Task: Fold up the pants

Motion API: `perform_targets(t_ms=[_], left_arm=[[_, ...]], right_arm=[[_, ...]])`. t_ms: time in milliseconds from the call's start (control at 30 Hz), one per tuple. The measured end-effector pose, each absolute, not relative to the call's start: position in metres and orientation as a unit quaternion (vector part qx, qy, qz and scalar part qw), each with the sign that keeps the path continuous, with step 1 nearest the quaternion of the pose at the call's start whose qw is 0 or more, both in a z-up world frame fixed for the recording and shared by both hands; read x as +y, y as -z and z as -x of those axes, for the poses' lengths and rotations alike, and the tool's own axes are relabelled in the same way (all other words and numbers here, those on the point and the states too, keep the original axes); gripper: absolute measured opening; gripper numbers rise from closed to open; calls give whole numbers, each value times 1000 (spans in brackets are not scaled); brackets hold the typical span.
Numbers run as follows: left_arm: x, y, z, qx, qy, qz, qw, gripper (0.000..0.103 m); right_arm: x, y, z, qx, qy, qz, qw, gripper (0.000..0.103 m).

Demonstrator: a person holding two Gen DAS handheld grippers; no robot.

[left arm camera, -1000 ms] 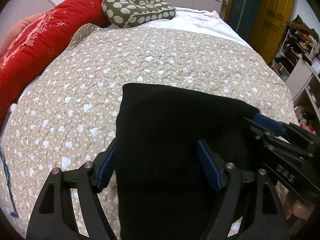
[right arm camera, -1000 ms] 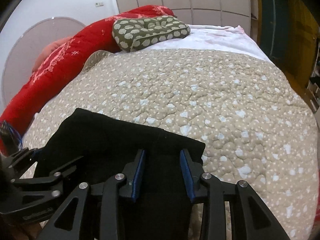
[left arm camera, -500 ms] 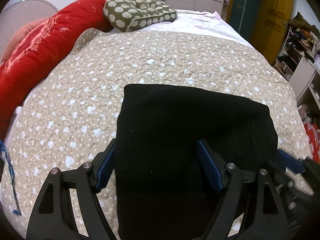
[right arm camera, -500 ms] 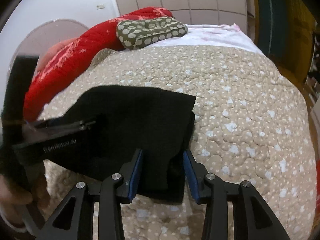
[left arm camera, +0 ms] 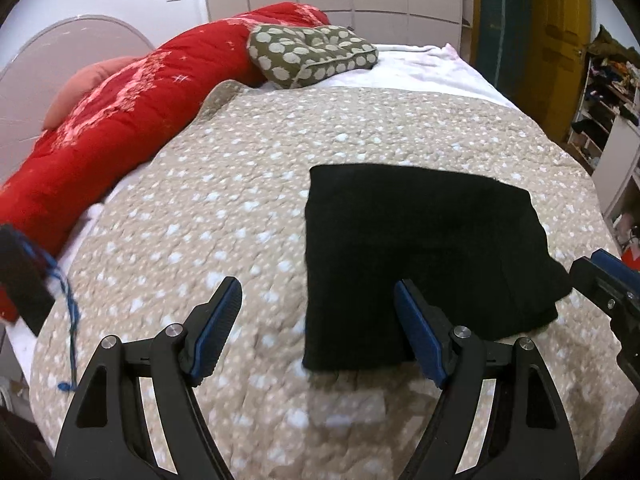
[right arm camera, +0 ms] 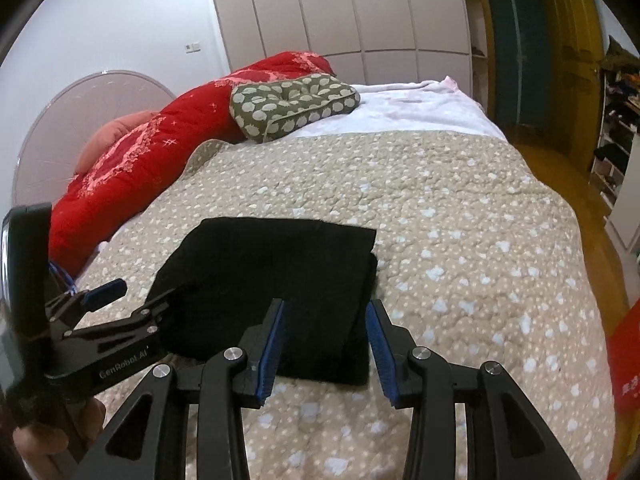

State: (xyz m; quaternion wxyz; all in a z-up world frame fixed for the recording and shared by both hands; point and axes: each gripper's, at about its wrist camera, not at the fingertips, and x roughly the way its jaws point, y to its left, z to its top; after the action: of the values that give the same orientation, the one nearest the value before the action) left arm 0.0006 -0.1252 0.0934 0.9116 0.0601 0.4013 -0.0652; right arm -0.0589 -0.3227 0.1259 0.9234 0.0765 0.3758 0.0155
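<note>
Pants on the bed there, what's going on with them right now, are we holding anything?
The black pants lie folded into a compact rectangle on the beige quilt. Neither gripper holds them. The left gripper is open, with only its right finger over the near edge of the fabric. The right gripper is open too, its jaws astride the near right corner without pinching it. The fold looks finished or close to it.

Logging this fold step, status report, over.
Left tool open, right tool open, both empty. Black pants folded flat on quilt. Nothing in the way.
</note>
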Motion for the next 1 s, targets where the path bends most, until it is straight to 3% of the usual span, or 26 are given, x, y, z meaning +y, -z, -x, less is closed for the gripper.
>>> perform_targets(t_ms=[1000], left_arm=[[-115, -120, 67, 361, 60, -79, 927, 79]], right_arm=[[-304, -142, 110, 371, -28, -65, 926, 40]])
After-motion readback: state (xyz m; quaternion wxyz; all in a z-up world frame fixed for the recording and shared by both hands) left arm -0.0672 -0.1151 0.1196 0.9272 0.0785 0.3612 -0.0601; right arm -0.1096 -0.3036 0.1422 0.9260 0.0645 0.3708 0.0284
